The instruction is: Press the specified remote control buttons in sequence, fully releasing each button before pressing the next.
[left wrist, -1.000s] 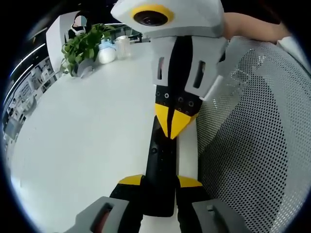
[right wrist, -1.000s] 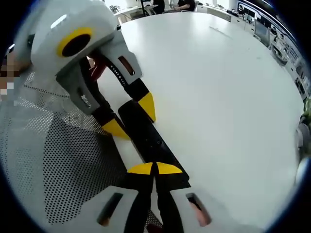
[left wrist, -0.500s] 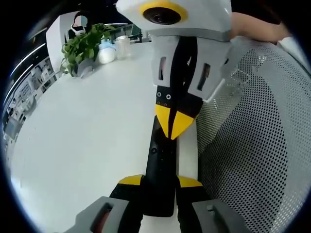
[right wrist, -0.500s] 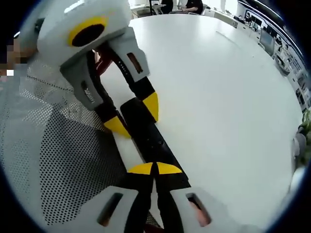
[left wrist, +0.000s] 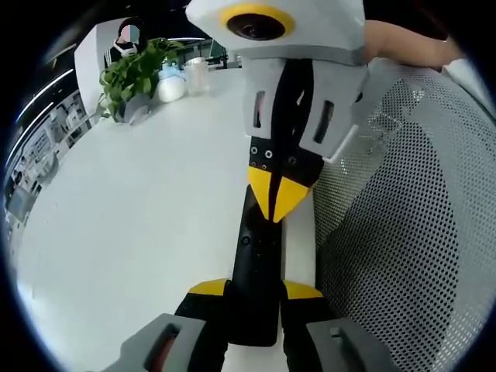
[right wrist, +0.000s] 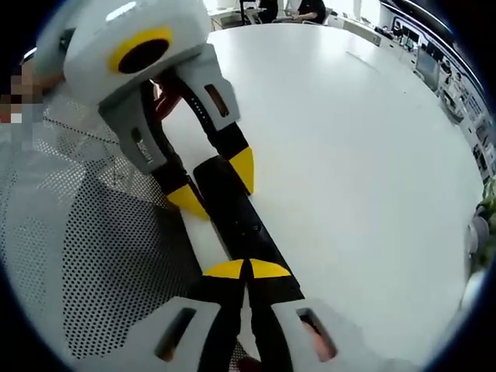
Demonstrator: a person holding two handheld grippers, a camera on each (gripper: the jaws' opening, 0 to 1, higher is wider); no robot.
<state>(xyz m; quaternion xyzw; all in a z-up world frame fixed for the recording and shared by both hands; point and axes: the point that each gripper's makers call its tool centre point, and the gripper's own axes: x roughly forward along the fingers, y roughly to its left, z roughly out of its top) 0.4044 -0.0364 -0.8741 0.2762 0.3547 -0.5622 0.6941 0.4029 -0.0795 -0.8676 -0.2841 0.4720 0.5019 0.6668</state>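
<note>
Remote (left wrist: 256,263) (black) clamped by left gripper (left wrist: 256,289).

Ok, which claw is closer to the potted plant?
Right, probably. The right claw presses the remote at its end toward the potted plant; the left claw grips the opposite end, farther away.

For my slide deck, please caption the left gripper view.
Left gripper holds black remote; shut right gripper presses it on the white table.
</note>
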